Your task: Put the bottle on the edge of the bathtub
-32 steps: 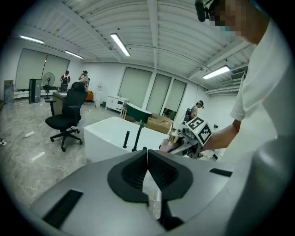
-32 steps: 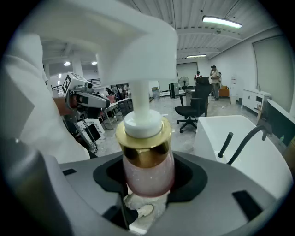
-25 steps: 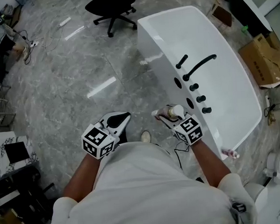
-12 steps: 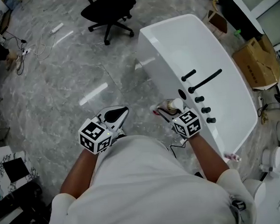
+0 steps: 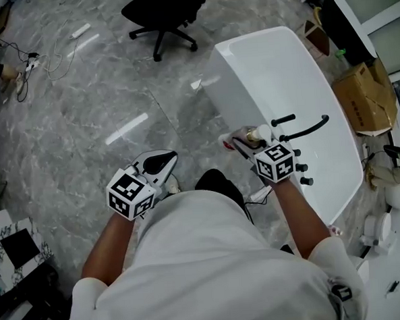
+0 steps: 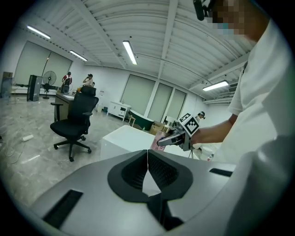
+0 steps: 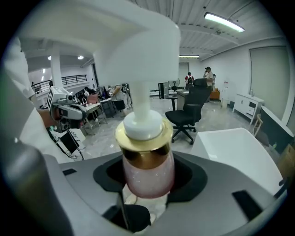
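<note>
Right gripper view shows the bottle (image 7: 147, 175): a pink, slightly glittery body, a gold collar and a white pump head. The right gripper (image 5: 245, 141) grasps it over the side rim of the bathtub (image 5: 282, 70). The left gripper (image 6: 147, 161) is clenched on nothing.

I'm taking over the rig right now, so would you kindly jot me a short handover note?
Left tool: shut, empty, above the floor.
Right tool: shut on the pink pump bottle, by the bathtub rim near the black taps.
Done: bottle grasped.
Left: set it on the bathtub edge, open the tool.
</note>
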